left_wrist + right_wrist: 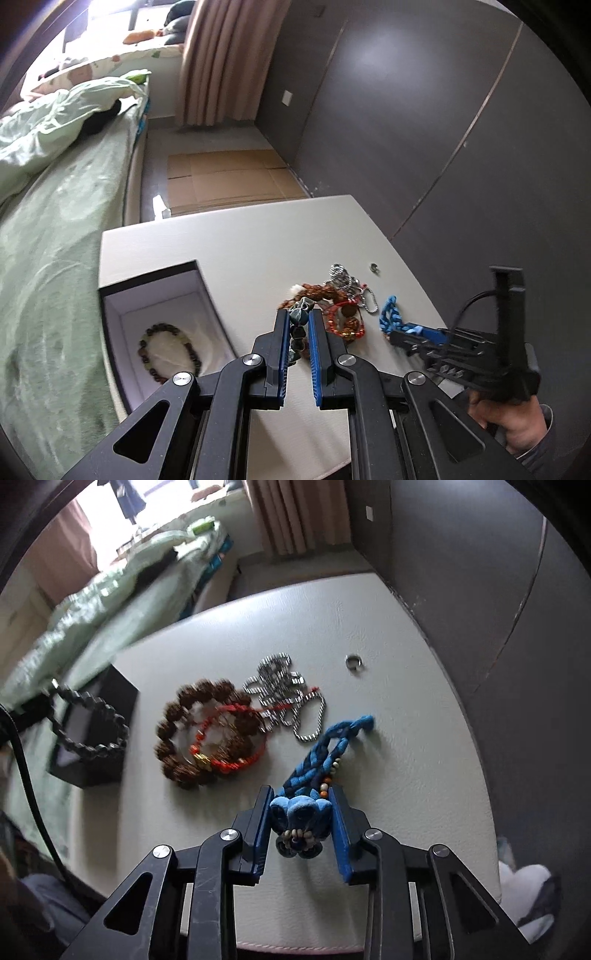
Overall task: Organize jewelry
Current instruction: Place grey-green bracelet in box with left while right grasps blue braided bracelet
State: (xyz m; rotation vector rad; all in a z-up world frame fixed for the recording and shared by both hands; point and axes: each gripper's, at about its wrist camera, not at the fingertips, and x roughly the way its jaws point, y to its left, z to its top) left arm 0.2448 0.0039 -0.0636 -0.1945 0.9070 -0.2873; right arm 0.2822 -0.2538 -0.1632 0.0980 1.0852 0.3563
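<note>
My left gripper [299,315] is shut on a dark stone bead bracelet [298,328], held above the white table beside the open black box [110,295]; from the right wrist view the bracelet [88,723] hangs over the box [110,698]. A brown bead bracelet [168,350] lies inside the box. My right gripper [301,794] is shut on a blue braided fabric bracelet [317,760], whose loose end rests on the table. The right gripper also shows in the left wrist view [397,334].
On the white table [406,738] lie a large brown seed bracelet [177,738], a red cord bracelet [236,760], a silver chain [280,694] and a small silver ring [354,661]. A green bed [55,221] stands left; a grey wardrobe [443,110] right.
</note>
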